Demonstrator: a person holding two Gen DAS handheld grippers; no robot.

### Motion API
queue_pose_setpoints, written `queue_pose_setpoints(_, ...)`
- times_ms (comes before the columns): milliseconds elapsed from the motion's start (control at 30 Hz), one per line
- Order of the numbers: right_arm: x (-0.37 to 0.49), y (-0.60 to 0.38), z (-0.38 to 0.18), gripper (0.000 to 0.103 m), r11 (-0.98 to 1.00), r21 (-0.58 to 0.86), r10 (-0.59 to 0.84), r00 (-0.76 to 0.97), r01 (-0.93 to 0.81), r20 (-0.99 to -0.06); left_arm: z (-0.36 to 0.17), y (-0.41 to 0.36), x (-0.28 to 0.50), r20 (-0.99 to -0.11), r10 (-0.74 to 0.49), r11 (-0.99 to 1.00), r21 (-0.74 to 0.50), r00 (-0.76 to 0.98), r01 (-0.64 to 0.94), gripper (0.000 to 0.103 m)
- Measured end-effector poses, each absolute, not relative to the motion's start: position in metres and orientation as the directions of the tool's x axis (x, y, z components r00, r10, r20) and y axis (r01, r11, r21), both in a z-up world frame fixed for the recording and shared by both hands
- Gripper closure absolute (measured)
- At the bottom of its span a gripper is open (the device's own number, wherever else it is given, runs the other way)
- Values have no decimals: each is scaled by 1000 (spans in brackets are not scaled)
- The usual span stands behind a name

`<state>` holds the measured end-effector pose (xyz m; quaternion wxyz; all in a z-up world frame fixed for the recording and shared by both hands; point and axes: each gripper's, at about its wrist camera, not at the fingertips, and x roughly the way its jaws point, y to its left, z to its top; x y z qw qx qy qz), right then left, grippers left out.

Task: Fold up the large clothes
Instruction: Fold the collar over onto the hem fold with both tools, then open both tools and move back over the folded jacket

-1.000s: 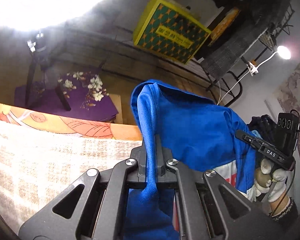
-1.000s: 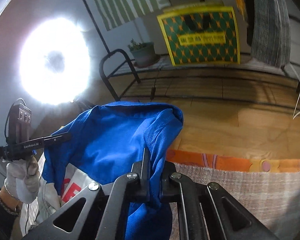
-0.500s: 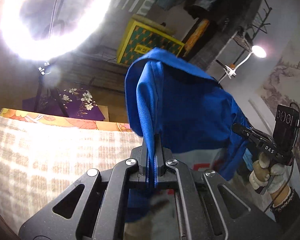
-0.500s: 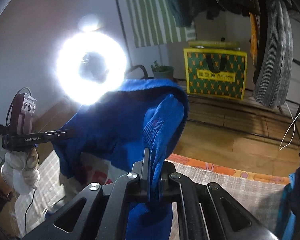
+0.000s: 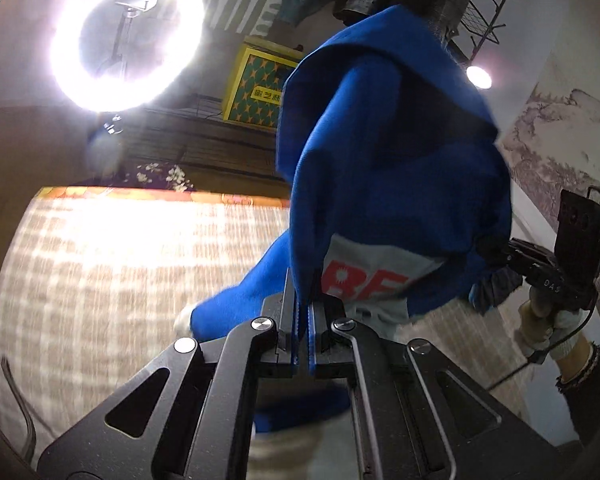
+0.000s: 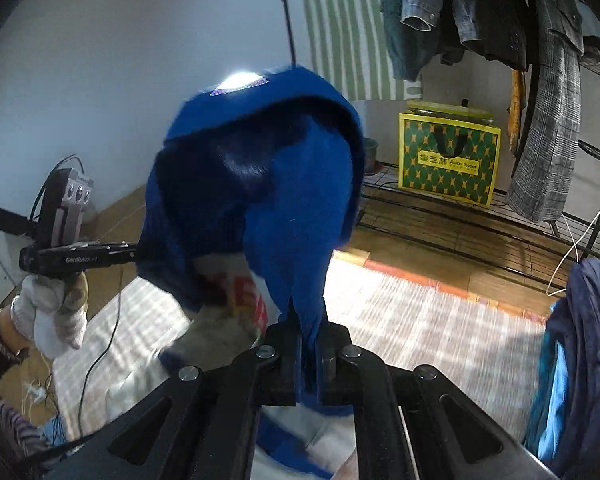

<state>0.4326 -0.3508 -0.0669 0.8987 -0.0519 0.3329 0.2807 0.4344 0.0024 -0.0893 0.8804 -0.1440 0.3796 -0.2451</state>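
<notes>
A large blue garment [image 5: 396, 168] with a white panel and red letters [image 5: 364, 280] hangs in the air between both grippers. My left gripper [image 5: 302, 312] is shut on one blue edge of it. My right gripper [image 6: 306, 320] is shut on another edge of the same garment [image 6: 260, 200]. Each gripper shows in the other's view: the right one [image 5: 500, 252] at the right of the left wrist view, the left one [image 6: 132, 250] at the left of the right wrist view. The garment's lower part droops toward the checked cloth surface [image 5: 120, 272] below.
A bright ring light [image 5: 126, 36] on a stand is ahead on the left. A yellow-green patterned bag [image 6: 448, 160] sits on a low black rack [image 6: 480, 232]. Hanging clothes [image 6: 480, 20] fill the upper right. A dark blue garment [image 6: 580, 340] hangs at the right edge.
Both grippers have lifted the blue garment higher, and the views have tilted up. The white panel with red letters now shows more, and the cloth surface lies further below.
</notes>
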Motion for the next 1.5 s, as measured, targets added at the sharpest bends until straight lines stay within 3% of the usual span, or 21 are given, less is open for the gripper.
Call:
queue_pose_setpoints(367,344,-358,-84,100,850,76,427,597,-522,-679,-111,19,336,-678,-484,875,-362,553,323,103)
queue_pose_setpoints(500,310,-365,-81,84,848,78,426,588,-524,-687,-114,32,296,-707,-469,881,-337,529,332,103)
queue_pose_setpoints(567,293,-370,-73,75,850,82,431,598,-520,-675,-110,40,280,-704,-471,880,-340,532,330,103)
queue_pose_setpoints(833,205,-395,-21,72,835,165,513,634,-525,-579,-76,57,229,-662,-497,868,-384,561,316,103)
queue_pose_setpoints(1033,141,-415,41,69,836,145,526,696,-530,-489,-29,62,200,-611,-543,838,-432,575,332,102)
queue_pose_setpoints(1133,118,-426,73,67,838,143,529,724,-526,-441,10,66,179,-571,-564,824,-439,597,358,94)
queue_pose_setpoints(1200,104,-431,92,63,839,137,532,740,-527,-411,41,67,161,-545,-557,829,-410,627,380,77)
queue_pose_setpoints(1233,95,-433,102,62,840,132,532,751,-526,-392,56,68,153,-530,-554,831,-398,642,389,74)
queue_pose_setpoints(1433,63,-444,140,56,832,132,550,770,-539,-322,126,82,112,-462,-564,820,-410,685,399,69)
queue_pose_setpoints(1500,59,-447,144,49,832,143,551,772,-535,-318,135,86,105,-452,-569,813,-434,687,388,50)
